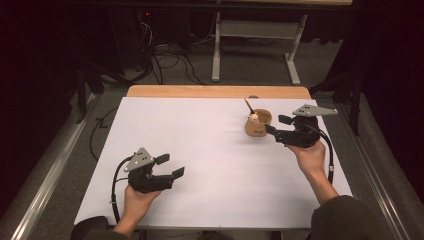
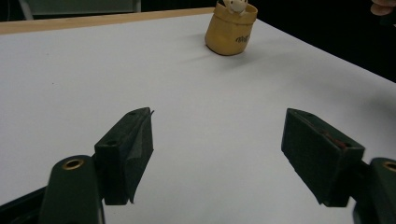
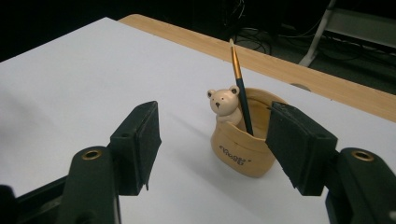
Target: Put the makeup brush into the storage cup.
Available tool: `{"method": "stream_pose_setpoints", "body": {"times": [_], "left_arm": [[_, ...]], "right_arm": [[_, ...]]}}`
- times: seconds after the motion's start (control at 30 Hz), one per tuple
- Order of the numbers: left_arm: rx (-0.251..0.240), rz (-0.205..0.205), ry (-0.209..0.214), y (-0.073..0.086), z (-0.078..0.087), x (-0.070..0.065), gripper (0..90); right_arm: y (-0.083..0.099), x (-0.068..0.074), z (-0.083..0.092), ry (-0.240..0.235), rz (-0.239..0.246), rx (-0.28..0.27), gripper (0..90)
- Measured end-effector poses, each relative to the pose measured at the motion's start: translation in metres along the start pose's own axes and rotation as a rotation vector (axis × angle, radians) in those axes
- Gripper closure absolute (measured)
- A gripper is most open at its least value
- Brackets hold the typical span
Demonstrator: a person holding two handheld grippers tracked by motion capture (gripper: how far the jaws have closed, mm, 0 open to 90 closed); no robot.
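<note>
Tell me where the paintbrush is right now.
The paintbrush stands tilted in the bear pot at the far right of the white sheet in the high view, just ahead of the open right tongs.

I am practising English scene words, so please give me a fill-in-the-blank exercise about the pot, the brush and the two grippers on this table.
1. A small ____ figure sits on the rim of the pot.
2. The brush stands ____ the pot.
3. The jaws of the right gripper are ____, with nothing held between them.
4. The gripper nearer to the pot is the ____ one; the left gripper is far from it.

Missing words: bear; inside; open; right
</note>
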State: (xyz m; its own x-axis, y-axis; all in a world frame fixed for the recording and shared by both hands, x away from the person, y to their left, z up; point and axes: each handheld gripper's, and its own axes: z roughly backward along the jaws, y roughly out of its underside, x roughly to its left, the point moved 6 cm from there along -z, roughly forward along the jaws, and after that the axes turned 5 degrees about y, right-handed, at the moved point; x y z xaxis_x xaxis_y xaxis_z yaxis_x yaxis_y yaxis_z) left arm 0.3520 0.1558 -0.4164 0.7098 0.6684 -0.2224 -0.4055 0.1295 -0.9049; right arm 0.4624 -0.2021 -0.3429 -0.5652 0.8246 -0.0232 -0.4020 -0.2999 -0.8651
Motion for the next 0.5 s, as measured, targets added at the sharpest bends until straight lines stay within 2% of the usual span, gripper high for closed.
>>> {"method": "stream_pose_setpoints", "body": {"times": [0.5], "left_arm": [[0.002, 0.001, 0.000, 0.000, 0.000, 0.000, 25.5]], "right_arm": [[0.012, 0.010, 0.005, -0.022, -0.002, 0.004, 37.1]]}}
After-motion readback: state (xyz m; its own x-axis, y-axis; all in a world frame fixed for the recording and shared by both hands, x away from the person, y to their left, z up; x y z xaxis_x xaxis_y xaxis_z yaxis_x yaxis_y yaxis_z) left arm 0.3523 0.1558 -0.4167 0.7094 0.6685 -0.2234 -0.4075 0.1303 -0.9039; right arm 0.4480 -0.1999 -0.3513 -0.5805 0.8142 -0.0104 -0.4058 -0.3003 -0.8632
